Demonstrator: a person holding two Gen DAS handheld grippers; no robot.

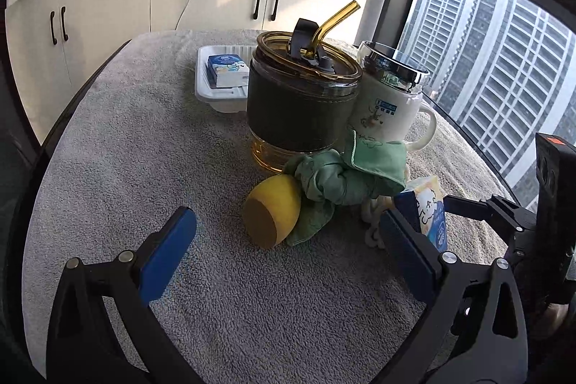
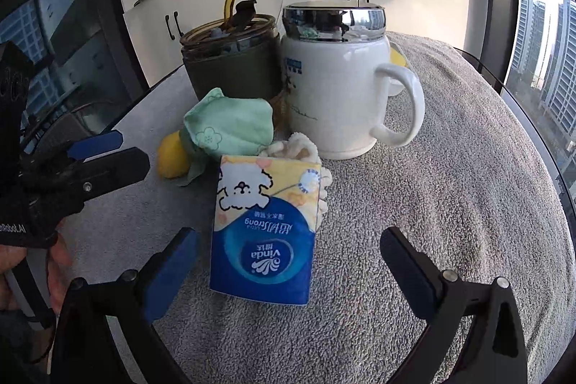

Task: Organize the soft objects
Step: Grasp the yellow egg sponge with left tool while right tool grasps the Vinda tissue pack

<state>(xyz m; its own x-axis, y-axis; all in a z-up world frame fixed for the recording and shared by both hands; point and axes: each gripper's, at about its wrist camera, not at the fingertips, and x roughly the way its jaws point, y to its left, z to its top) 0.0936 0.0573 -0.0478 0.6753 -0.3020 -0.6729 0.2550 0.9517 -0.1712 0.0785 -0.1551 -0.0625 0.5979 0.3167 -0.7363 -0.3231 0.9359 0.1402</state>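
A blue and yellow tissue pack [image 2: 262, 233] leans on a soft pile, between the fingers of my open right gripper [image 2: 289, 270]; neither pad touches it. Behind it lie a cream fluffy cloth [image 2: 295, 146], a green cloth [image 2: 230, 125] and a yellow sponge [image 2: 172, 155]. In the left wrist view my left gripper [image 1: 289, 252] is open just short of the sponge [image 1: 271, 216] and the green cloth [image 1: 338, 182]. The tissue pack [image 1: 428, 211] is partly hidden behind its right finger. A white tray [image 1: 207, 90] at the back holds a second tissue pack [image 1: 228, 69].
A dark tumbler with a yellow straw [image 1: 302, 99] and a white lidded mug [image 2: 342, 89] stand right behind the pile. A grey towel [image 1: 126, 150] covers the round table, whose edge curves close on both sides. A hand [image 2: 54, 261] holds the left gripper. Cabinets stand behind.
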